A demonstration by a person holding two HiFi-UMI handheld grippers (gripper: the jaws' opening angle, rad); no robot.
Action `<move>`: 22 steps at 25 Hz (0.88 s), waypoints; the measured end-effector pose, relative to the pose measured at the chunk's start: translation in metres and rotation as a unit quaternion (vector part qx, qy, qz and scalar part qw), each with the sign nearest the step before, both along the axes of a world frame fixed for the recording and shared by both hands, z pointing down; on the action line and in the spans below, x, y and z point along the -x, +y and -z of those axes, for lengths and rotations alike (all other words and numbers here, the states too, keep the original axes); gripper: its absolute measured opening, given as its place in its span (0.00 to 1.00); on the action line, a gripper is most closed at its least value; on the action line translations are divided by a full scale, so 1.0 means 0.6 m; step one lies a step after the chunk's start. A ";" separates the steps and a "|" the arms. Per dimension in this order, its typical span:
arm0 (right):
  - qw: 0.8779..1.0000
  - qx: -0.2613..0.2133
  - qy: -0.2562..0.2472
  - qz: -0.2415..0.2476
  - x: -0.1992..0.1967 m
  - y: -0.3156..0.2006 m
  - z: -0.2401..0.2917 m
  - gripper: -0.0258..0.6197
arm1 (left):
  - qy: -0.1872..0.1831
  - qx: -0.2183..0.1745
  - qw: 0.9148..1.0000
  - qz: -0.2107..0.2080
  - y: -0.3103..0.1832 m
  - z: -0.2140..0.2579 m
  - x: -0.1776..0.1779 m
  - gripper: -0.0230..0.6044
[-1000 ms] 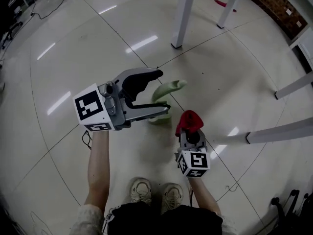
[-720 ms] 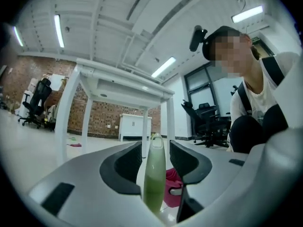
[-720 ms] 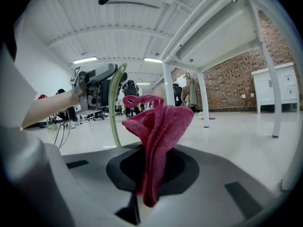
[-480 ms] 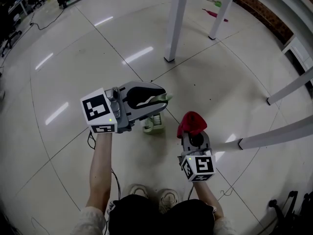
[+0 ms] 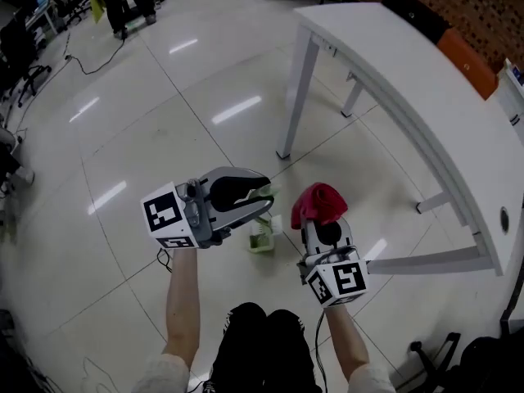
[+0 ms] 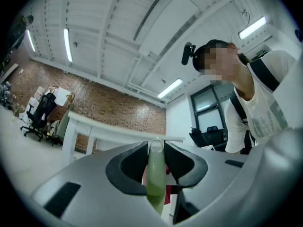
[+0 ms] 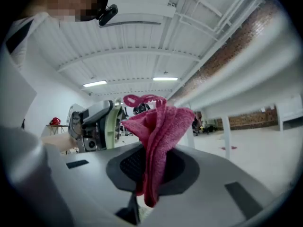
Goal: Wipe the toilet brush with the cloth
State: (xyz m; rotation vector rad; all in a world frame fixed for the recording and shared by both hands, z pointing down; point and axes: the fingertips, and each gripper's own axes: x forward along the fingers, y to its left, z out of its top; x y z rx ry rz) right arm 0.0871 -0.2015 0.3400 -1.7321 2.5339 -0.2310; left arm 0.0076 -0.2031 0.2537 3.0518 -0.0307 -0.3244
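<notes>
A second ago the left gripper [image 5: 264, 201] had its jaws spread wide around the toilet brush [image 5: 261, 237], which stood on the floor [image 5: 123, 137]. Now they are clamped on its pale green handle [image 6: 155, 178]. Both grippers sit higher, and the person's shoes have gone from sight. The left forearm [image 5: 184, 301] reaches straight forward, and its gripper lies roughly level, angled across toward the right one. The brush's lower part shows just beneath the jaws. I can't tell whether it is clear of the tiles.

Just beside it, the right gripper [image 5: 321, 219] points forward and level, its jaws pinched on a red cloth [image 5: 318, 203] that bunches up above the tips. As before, cloth and brush are near each other but not touching. A white table [image 5: 409, 80] stands to the right.
</notes>
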 end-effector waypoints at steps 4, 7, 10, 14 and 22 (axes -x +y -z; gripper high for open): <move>0.996 -0.040 0.009 0.081 0.077 0.007 0.396 0.09 | 0.018 0.002 1.000 0.017 0.016 0.354 0.018 0.22; 0.991 -0.059 -0.016 0.115 0.125 0.045 0.650 0.09 | 0.006 0.009 0.999 0.039 0.049 0.582 0.044 0.22; 0.986 -0.078 -0.068 0.134 0.147 0.086 0.818 0.09 | -0.006 0.003 0.999 0.048 0.085 0.731 0.050 0.22; 0.968 -0.111 -0.135 0.181 0.185 0.151 0.895 0.09 | -0.026 -0.029 0.998 0.055 0.157 0.812 0.050 0.22; 0.962 -0.092 -0.122 0.228 0.201 0.215 0.873 0.09 | -0.004 -0.050 0.996 0.076 0.213 0.877 0.035 0.22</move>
